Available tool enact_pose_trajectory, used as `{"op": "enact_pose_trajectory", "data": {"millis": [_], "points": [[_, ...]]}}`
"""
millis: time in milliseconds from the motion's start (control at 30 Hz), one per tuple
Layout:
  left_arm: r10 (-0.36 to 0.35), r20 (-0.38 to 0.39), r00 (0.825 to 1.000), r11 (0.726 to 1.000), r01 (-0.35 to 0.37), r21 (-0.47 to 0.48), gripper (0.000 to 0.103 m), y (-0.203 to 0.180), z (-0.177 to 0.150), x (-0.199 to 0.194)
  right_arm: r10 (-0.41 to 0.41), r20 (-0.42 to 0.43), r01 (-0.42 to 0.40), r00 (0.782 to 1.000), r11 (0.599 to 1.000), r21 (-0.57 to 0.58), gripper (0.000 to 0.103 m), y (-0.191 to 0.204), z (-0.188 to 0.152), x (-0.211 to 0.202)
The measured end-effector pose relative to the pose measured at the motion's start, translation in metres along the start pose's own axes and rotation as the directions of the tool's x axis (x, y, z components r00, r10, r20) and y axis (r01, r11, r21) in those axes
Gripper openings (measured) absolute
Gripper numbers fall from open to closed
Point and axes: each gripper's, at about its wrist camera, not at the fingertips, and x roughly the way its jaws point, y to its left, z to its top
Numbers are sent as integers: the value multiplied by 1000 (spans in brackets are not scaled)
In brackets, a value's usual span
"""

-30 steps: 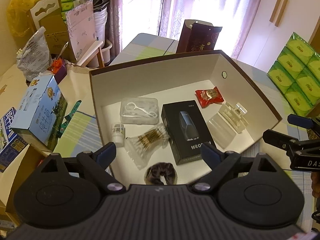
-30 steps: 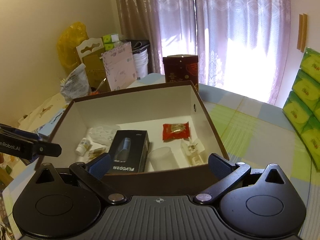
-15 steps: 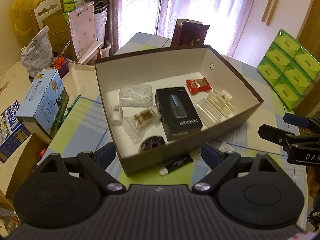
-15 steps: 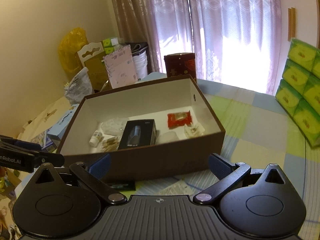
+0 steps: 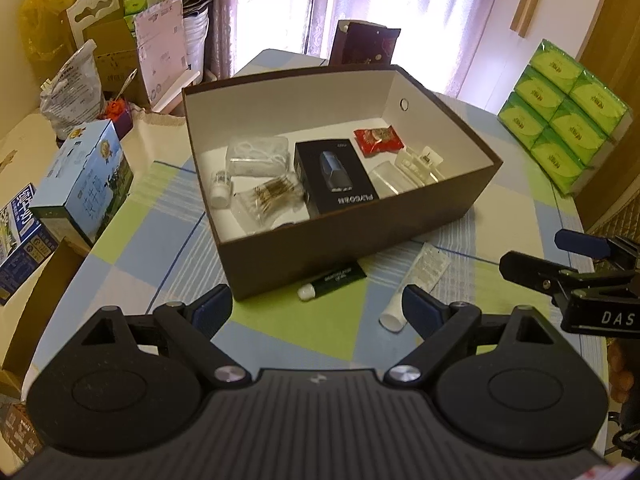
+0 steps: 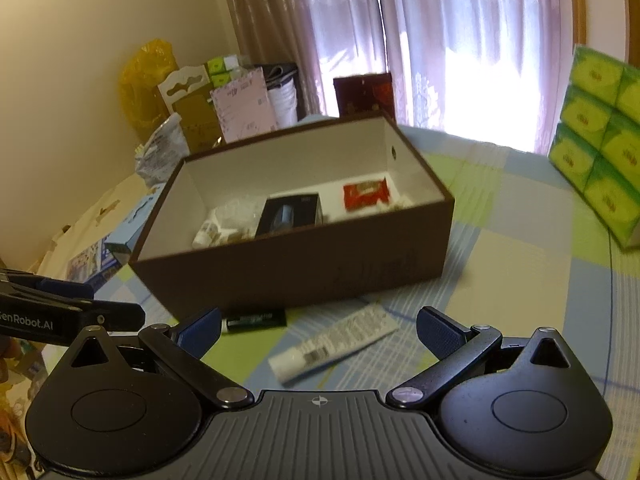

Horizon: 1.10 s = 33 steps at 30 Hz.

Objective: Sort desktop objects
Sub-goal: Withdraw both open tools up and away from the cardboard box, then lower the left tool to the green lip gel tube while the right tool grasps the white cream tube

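Your left gripper [image 5: 316, 306] hangs above the table w/ jaws spread wide, nothing between the pads. Your right gripper [image 6: 318, 330] is likewise wide open and empty; it also shows at the right edge of the left wrist view.

The brown box [image 5: 360, 236] sits on the checked tablecloth [image 5: 328, 336], open top, white inside. Contents, left to right: small white bottle [image 5: 220, 192], clear plastic case [image 5: 258, 156], bag of cotton swabs [image 5: 268, 200], black carton [image 5: 335, 176], clear flat case [image 5: 390, 178], red snack packet [image 5: 378, 139], clear perfume bottle [image 5: 418, 162] near the right wall.

Two items lie outside, on the cloth just in front of the box's near wall:
- dark green tube [image 5: 332, 280], white cap toward you, near the box base.
- white tube [image 5: 418, 284], to the right of the green one, cap toward you, close to your left gripper's right finger.

In the right wrist view both tubes lie between the box and the jaws. Green tissue packs [image 5: 564, 116] are stacked at far right.
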Motion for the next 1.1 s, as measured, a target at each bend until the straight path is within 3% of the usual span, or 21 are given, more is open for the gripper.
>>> {"op": "enact_pose_trajectory", "data": {"millis": [567,1100], "points": [[25,-52,998,1000,-25,-8,89,-3,-26,9,-31,-122,35,992,999,31,101,-4,-23,18],[63,-134,989,998,-66,-18,89,20,-36,49,-56,-229,77,972,994,84,101,-6,-41,60]]}}
